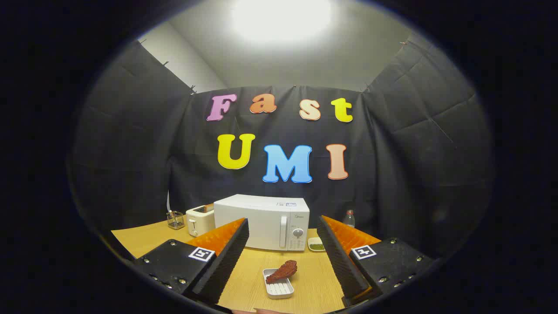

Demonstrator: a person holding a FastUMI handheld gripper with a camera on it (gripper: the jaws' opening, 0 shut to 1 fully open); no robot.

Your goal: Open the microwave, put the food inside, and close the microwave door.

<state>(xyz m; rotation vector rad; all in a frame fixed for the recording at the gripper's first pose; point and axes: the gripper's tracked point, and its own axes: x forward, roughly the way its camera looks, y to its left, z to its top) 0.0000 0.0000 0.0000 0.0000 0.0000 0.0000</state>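
A white microwave (pixel 261 221) stands at the back of the wooden table (pixel 305 279), its door shut, with a vertical handle (pixel 283 232) and a round knob (pixel 298 233) on its right side. In front of it a brown piece of food (pixel 282 271) lies on a small white ribbed tray (pixel 278 284). My gripper (pixel 283 231) is open, its two fingers wide apart. The tray with the food sits low between the fingers, nearer than their tips. The microwave stands beyond the fingertips, and nothing is held.
A white toaster (pixel 199 220) stands left of the microwave, with a small wire holder (pixel 175 220) further left. A little white dish of green stuff (pixel 316 244) sits right of the microwave, and a clear bottle (pixel 348 218) stands behind it.
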